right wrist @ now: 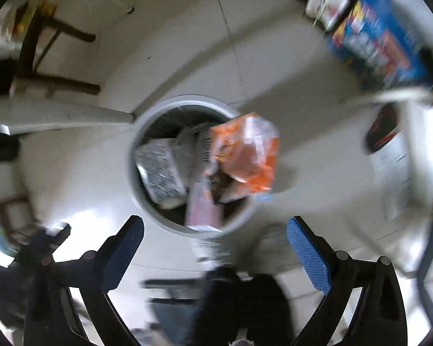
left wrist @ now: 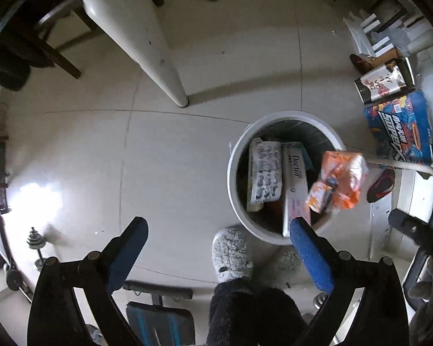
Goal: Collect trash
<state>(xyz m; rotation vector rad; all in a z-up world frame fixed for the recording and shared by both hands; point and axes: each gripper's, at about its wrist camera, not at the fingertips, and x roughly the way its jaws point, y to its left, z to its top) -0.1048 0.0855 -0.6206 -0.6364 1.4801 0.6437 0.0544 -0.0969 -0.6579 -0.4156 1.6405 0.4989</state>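
Note:
A round white trash bin (left wrist: 234, 190) stands on the tiled floor; it also shows in the right wrist view (right wrist: 143, 201). Inside lie a patterned grey-white pack (left wrist: 265, 173) and a white "Doctor" box (left wrist: 296, 184). An orange and white plastic wrapper (left wrist: 339, 181) hangs in the air over the bin's right rim, free of both grippers; the right wrist view shows it blurred (right wrist: 246, 152). My left gripper (left wrist: 218, 232) is open and empty above the floor, left of the bin. My right gripper (right wrist: 215, 230) is open and empty above the bin's near rim.
A white table leg (left wrist: 170, 86) stands behind the bin. A blue toy box (left wrist: 401, 127) and a dark snack bag (left wrist: 385, 82) lie at the right. Grey fuzzy slippers (left wrist: 232, 255) stand by the bin. Dumbbells (left wrist: 36, 245) and a bench (left wrist: 161, 317) lie at the lower left.

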